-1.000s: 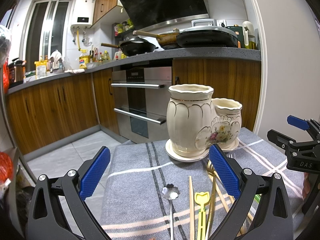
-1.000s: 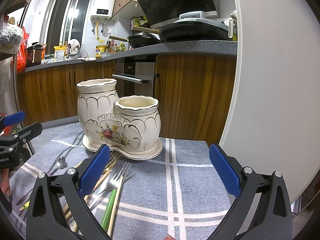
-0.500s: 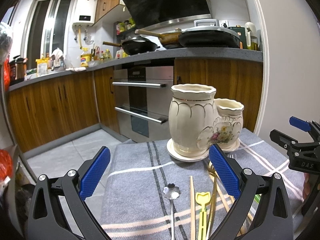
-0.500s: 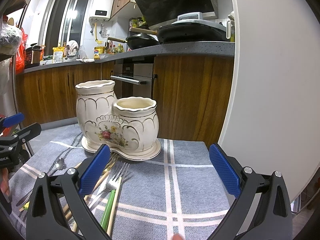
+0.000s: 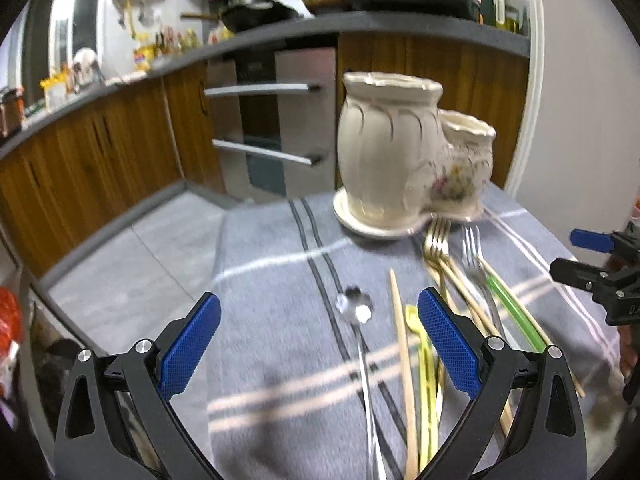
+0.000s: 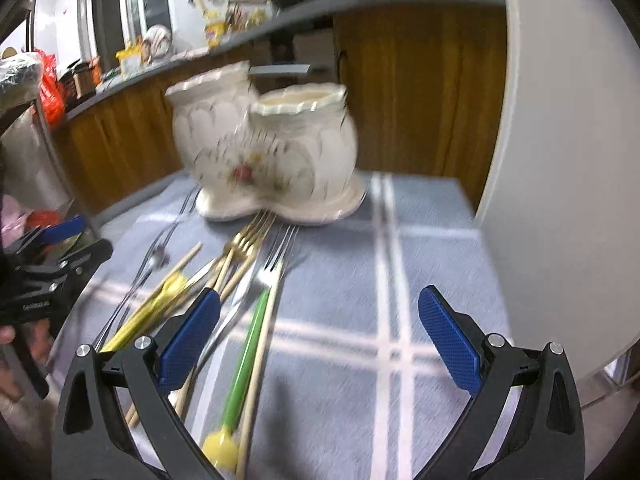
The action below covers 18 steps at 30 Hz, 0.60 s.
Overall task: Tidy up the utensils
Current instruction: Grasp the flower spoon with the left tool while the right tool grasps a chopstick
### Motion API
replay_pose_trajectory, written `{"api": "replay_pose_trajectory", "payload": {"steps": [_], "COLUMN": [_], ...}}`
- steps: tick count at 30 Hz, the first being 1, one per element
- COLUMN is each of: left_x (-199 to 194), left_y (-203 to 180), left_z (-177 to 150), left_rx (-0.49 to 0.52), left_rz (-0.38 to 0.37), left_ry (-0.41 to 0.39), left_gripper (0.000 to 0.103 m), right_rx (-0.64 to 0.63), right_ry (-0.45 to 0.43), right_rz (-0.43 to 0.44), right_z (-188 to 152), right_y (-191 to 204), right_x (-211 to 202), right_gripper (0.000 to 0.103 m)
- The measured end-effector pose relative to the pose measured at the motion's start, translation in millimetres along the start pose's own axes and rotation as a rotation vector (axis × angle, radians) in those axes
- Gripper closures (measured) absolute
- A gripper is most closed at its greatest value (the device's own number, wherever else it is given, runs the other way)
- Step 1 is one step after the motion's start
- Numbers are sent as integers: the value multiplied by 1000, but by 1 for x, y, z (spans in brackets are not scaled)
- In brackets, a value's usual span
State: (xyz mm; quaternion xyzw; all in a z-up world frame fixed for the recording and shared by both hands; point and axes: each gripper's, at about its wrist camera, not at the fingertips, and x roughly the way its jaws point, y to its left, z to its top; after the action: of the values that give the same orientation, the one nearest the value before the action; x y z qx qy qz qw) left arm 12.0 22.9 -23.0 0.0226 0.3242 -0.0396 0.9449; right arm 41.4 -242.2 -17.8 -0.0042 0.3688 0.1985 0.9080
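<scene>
A cream ceramic two-pot utensil holder (image 5: 408,168) (image 6: 272,148) stands at the far side of a grey striped cloth. In front of it lie loose utensils: a gold fork (image 5: 436,240), a silver fork with a green handle (image 5: 474,248) (image 6: 244,356), a small silver spoon (image 5: 354,306), wooden chopsticks (image 5: 402,344) and a yellow utensil (image 5: 424,356). My left gripper (image 5: 320,344) is open and empty above the spoon. My right gripper (image 6: 320,344) is open and empty above the cloth, right of the green handle. Each gripper shows at the edge of the other's view.
The table edge drops to a tiled floor (image 5: 132,264) on the left. Wooden cabinets and an oven (image 5: 276,120) stand behind. A white wall (image 6: 568,160) runs along the table's right side.
Both grippers have tilted down and moved forward over the utensils. The holder now sits higher in both views. Both stay open.
</scene>
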Motion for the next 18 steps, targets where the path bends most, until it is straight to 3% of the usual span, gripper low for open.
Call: {"api": "replay_pose_trajectory", "payload": {"steps": [3,8,9,13,18], "left_x": [1,-1,-1,-1,3], "left_y": [-1,-1,-1,-5,-10], "left_z": [-6,-16,-18,-22,-25], "left_rx": [25,45,45,63,71], "left_rz": [5,-9,-16,-50,-83], "left_ry": [54,109,118,150,191], "left_gripper": [5,8,9,30,48], "right_rx": [-40,-119,-131,-126,-109], "right_ry": [53,129,147,169,200], "right_rz": [22,33,31,35,50], "right_z": [-6,-14,-16,-18,-19], "right_y": [7,22,24,24,21], "right_x": [1,5,7,7,11], "right_gripper": [6,26,34,61,79]}}
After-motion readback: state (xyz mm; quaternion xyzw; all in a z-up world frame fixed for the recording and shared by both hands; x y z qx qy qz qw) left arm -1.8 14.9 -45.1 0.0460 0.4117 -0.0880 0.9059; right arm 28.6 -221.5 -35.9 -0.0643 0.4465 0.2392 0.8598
